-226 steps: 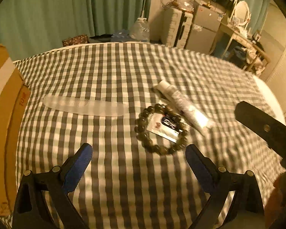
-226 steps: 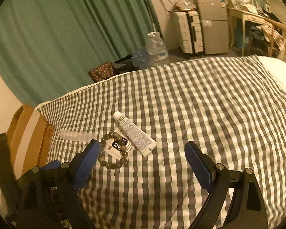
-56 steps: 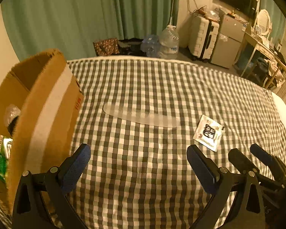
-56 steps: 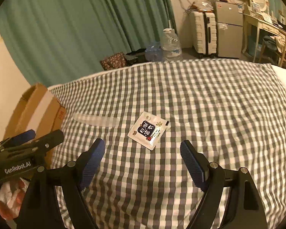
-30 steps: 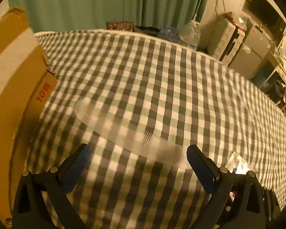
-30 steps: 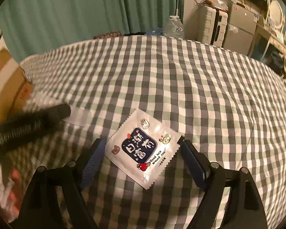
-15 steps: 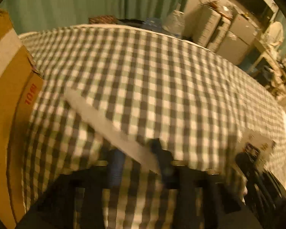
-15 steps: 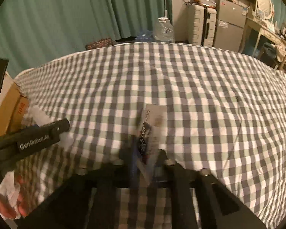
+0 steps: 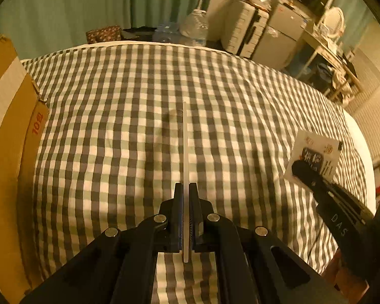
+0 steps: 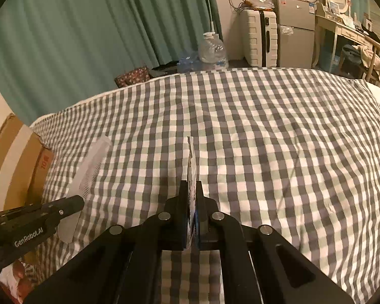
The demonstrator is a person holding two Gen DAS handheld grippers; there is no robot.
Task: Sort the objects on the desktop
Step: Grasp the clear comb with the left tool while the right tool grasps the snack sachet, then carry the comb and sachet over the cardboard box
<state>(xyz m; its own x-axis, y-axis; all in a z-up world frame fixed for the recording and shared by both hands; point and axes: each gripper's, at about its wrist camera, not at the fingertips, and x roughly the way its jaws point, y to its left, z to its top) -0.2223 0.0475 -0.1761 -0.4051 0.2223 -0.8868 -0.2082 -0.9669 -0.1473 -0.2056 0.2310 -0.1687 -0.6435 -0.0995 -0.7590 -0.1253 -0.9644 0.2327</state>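
The left gripper [image 9: 186,190], lettered "GenRobot.AI" where it is showing at the right wrist view's lower left, is clamping a translucent white comb [image 9: 185,147] edge-on at frame centre above the checked bedcover [image 9: 119,116]. The right gripper [image 10: 191,190] is pinching a white snack sachet [image 10: 192,162] edge-on at centre frame; in the left wrist view its printed face is showing at right, the writing too small to read. A cardboard box [image 9: 10,136] marked "10" is standing at the left edge, contents hidden.
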